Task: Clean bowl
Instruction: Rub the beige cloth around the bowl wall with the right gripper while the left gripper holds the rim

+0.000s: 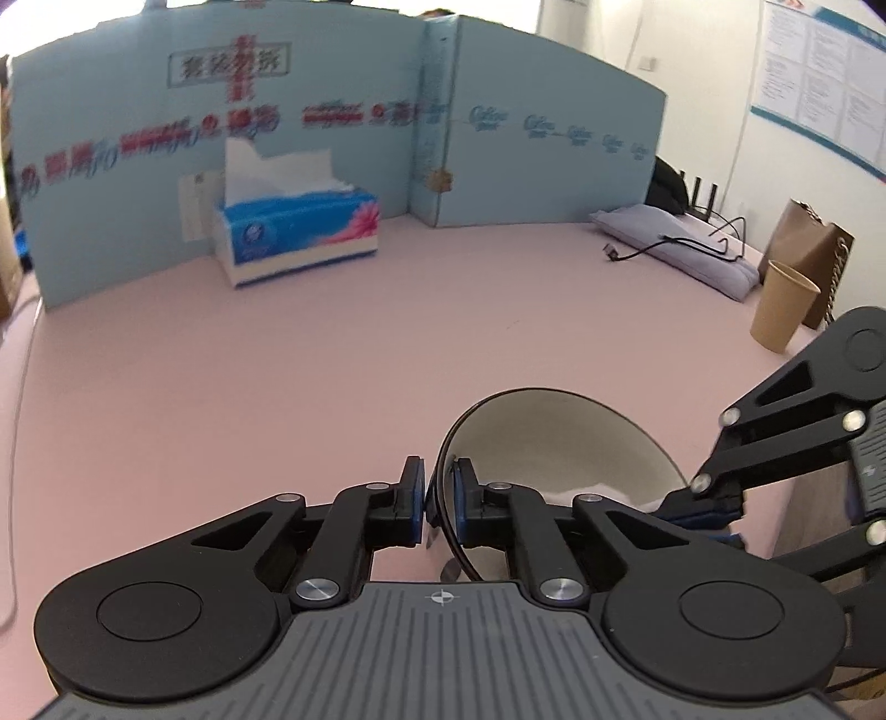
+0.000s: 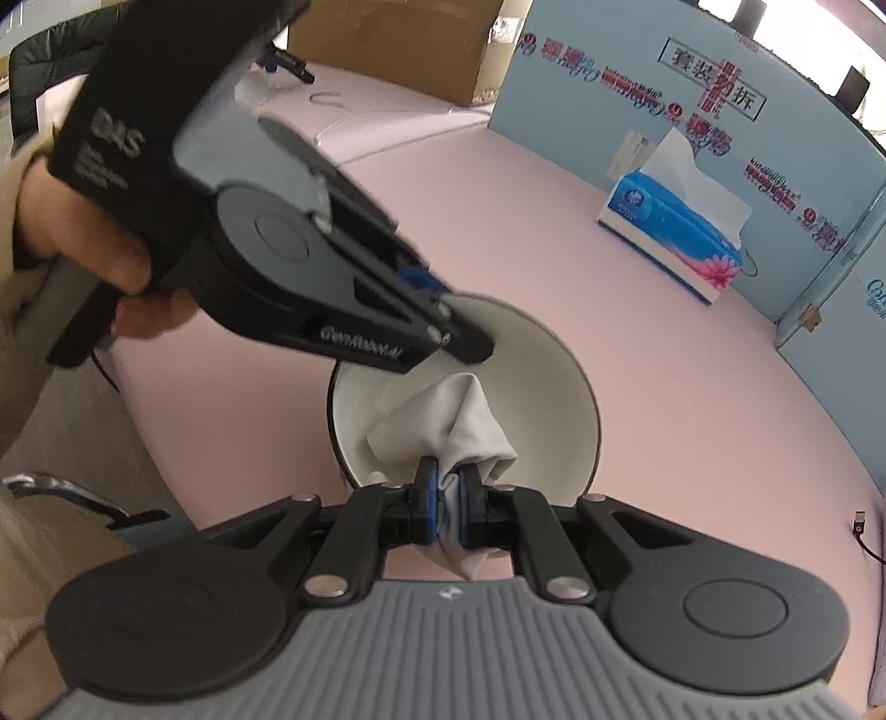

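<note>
A bowl with a white inside and a dark rim is tilted on the pink table. My left gripper is shut on its rim, one finger inside and one outside. The bowl shows in the right wrist view too, with the left gripper clamped on its far rim. My right gripper is shut on a crumpled white tissue that lies against the bowl's inside. In the left wrist view the right gripper reaches into the bowl from the right.
A blue tissue box stands by a light blue cardboard screen. A brown paper cup, a paper bag, a folded grey cloth with a black cable lie at the right. Cardboard box far left.
</note>
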